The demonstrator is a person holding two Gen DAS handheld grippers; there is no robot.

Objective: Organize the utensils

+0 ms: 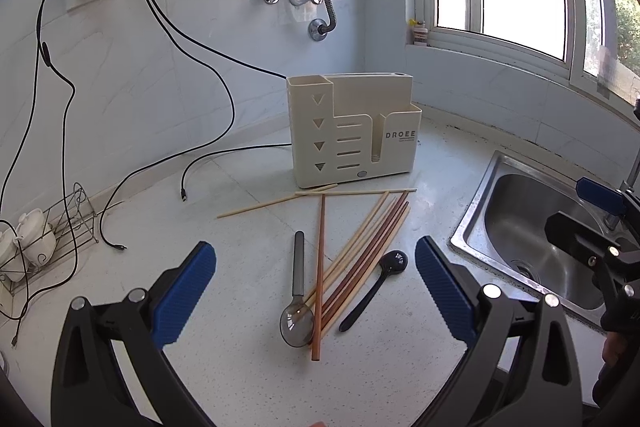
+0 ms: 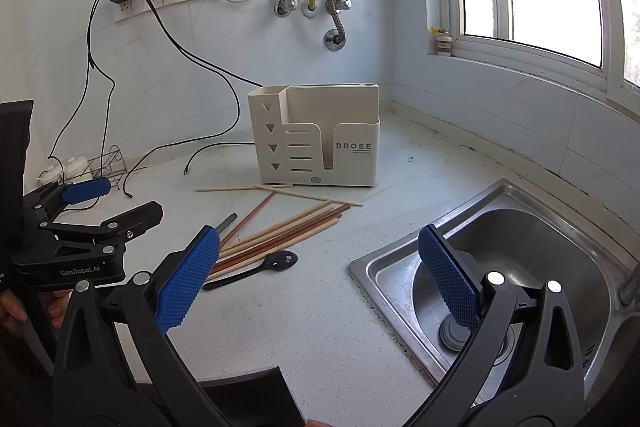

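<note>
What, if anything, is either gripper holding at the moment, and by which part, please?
Nothing is held. The left gripper and right gripper are both open and empty; the chopsticks and spoons lie on the counter.

My right hand-held gripper's finger [image 2: 188, 287] covers most of the grey spoon [image 2: 226, 221], the small print under DROEE on the holder [image 2: 316, 139] is unreadable, and the sink [image 2: 540, 227] runs off the frame.

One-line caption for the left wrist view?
Open left gripper above chopsticks and two spoons before the empty cream holder.
</note>
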